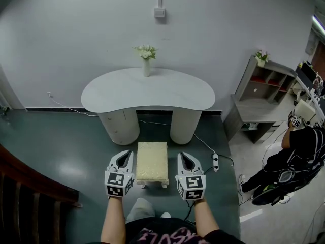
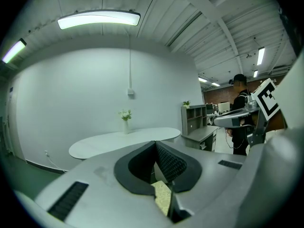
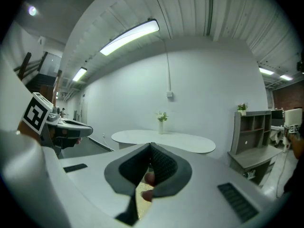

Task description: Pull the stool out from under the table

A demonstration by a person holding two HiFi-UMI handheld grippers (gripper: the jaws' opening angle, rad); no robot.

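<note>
Stool (image 1: 152, 162) directly between left tongs (image 1: 126, 154) and right tongs (image 1: 183, 155), near both.

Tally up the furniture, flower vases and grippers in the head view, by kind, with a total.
table: 1
stool: 1
shelf unit: 1
flower vases: 2
grippers, left gripper and right gripper: 2
Total: 7

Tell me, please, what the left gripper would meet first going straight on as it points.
Probably the table's rounded white left pedestal, though depth is unclear; the cream padded stool lies beside the left gripper.
</note>
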